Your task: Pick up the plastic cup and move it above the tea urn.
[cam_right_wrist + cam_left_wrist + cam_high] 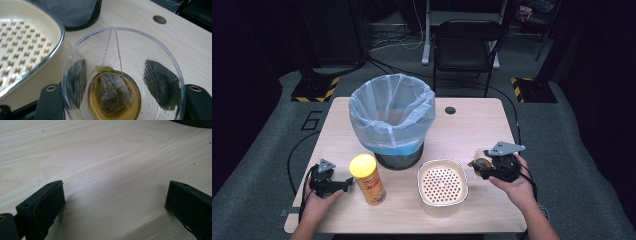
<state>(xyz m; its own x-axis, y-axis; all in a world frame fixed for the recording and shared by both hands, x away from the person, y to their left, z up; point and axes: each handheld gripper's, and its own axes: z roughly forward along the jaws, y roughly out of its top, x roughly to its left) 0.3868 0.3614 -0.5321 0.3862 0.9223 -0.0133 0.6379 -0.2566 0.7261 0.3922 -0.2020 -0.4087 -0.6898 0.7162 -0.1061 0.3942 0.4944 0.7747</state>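
Two black handheld grippers, left gripper [348, 184], right gripper [476, 167], grey three-cornered top plates, black jaws (brass-ringed screw holes), trailing black cables

A pale rectangular wooden table [472, 125] stands on a grey carpeted floor [257, 165] in a dark room. Beyond the table stands a black folding chair [466, 47], with yellow-and-black striped stand bases [314, 90] at either side.
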